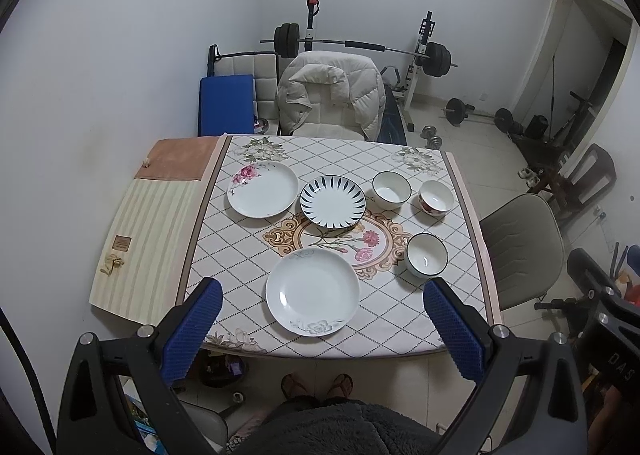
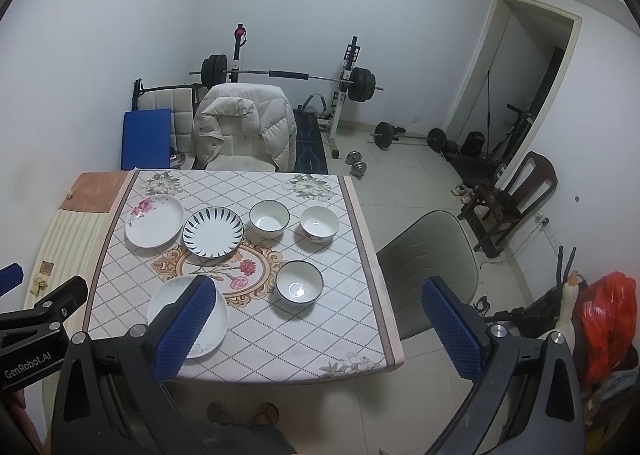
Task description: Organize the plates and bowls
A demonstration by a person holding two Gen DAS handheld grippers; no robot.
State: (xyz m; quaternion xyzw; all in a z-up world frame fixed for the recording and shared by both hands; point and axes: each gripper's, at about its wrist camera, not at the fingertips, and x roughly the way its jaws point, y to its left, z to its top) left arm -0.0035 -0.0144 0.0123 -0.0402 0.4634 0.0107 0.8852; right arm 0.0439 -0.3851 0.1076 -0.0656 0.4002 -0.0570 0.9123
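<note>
Left gripper [image 1: 322, 319] held high over the near table edge, blue pads wide apart, nothing between them. Right gripper [image 2: 316, 315] likewise raised, pads spread, gripping nothing; its left pad overlaps the near plate in the right wrist view.

Table [image 1: 400, 319] with a diamond-pattern cloth fills mid-frame. Three plates and three bowls on it, none stacked:
- white plate with grey flower [image 1: 312, 291], lower centre, nearest the person.
- blue-striped plate [image 1: 333, 202], centre, its rim just beside the pink-flower plate [image 1: 263, 189] at upper left.
- dark-rimmed bowl [image 1: 391, 189] right of the striped plate; red-patterned bowl [image 1: 436, 197] just beside it, further right.
- third bowl [image 1: 427, 255] lower right, apart from the others.

All bowls upright. White jacket [image 1: 332, 95] draped on a chair beyond the table. Sandalled feet [image 1: 316, 385] show below the table edge.
</note>
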